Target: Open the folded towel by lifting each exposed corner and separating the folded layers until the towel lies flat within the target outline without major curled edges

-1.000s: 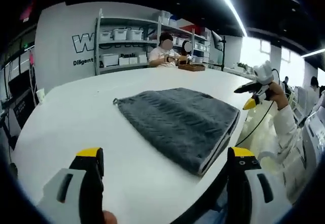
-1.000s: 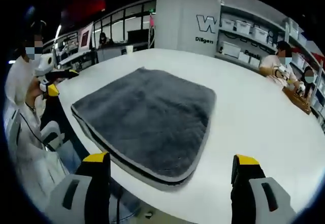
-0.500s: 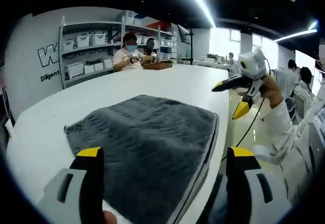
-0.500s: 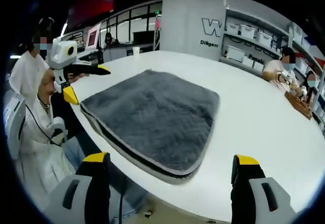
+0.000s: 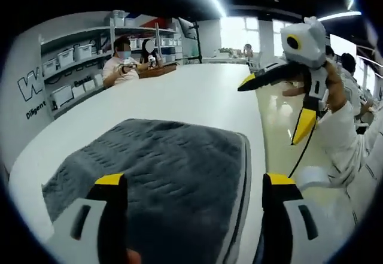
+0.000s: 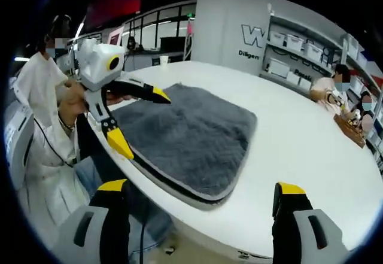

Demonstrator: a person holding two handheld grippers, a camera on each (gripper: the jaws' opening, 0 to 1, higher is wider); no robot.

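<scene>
Towel (image 6: 191, 138) folded; wall lettering (image 6: 252, 36) "W"

We wore a white long-sleeved coat (image 6: 36, 138), its sleeve (image 5: 344, 141) showing at three o'clock in the left gripper view. Our left gripper (image 6: 140, 120) and right gripper (image 5: 278, 99) each had a pale grey housing, black jaws with yellow tips, and a thin black cable (image 5: 297, 156) trailing below the right one.
</scene>
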